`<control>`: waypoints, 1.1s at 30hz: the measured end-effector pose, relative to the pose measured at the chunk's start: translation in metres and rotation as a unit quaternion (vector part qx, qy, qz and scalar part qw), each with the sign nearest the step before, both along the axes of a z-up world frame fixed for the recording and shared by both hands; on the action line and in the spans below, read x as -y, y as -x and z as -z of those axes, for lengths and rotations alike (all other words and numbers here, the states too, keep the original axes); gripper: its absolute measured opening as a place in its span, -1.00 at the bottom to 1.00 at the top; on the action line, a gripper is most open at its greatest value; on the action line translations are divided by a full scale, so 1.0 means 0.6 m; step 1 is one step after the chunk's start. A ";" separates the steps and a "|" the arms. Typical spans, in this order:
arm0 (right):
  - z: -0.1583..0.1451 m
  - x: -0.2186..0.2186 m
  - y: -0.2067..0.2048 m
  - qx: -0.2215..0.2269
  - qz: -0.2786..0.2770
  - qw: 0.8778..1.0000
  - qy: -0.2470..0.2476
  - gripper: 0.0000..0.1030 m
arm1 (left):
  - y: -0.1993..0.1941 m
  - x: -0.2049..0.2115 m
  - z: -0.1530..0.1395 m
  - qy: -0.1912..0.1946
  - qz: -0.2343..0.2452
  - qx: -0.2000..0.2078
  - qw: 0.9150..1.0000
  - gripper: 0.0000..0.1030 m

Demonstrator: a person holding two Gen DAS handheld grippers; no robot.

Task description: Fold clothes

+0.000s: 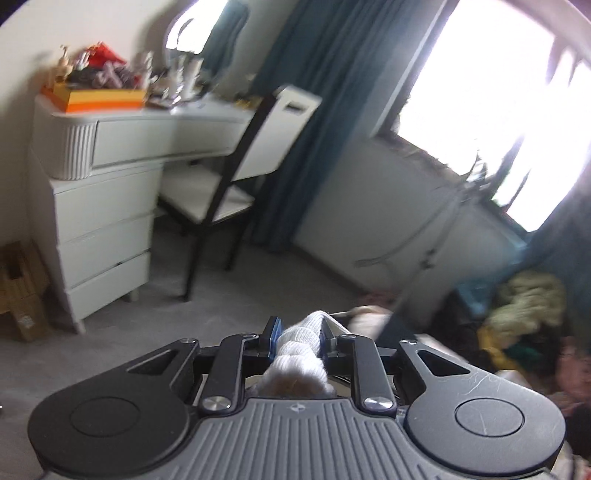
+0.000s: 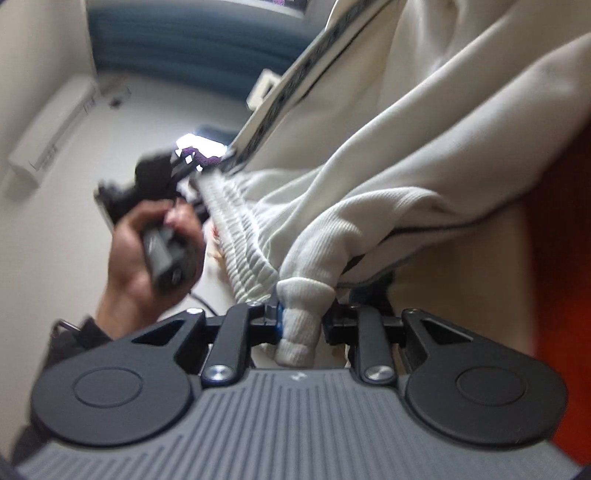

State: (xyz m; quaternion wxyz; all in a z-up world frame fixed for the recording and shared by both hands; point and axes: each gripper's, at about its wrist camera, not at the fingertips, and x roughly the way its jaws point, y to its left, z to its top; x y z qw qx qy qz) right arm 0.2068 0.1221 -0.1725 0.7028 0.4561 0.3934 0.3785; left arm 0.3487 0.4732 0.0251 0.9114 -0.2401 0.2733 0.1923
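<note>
Each claw, left (image 1: 298, 338) and right (image 2: 301, 314), pinched the white garment (image 2: 388, 192), held aloft between them. No fold showed; folding seemed barely begun.

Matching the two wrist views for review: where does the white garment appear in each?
Left wrist: white garment bunched between the left gripper fingers, bottom centre.
Right wrist: it drapes from upper right, its ribbed cuff clamped in the right gripper.
Shared landmark: teal curtain, a blurred band at the top.

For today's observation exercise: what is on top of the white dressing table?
On the dressing table sits an orange box heaped with blurred red and dark items, then pale bottles beside it. Whatever lies beneath the heap is covered.
</note>
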 end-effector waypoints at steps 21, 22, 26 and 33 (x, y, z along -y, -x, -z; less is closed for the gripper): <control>-0.122 0.043 0.126 0.124 -0.071 0.983 0.116 0.75 | 0.181 0.178 -0.022 -0.069 0.083 -0.028 0.994 0.53; -0.142 0.062 0.143 0.140 -0.060 0.980 0.129 0.75 | 0.204 0.199 -0.033 -0.068 0.090 -0.017 0.994 0.53; -0.219 0.148 0.206 0.206 0.001 0.963 0.174 0.74 | 0.284 0.297 -0.066 -0.068 0.119 0.013 0.990 0.59; -0.279 0.357 0.320 0.286 0.114 0.921 0.240 0.72 | 0.422 0.499 -0.080 -0.047 0.186 0.094 0.977 0.68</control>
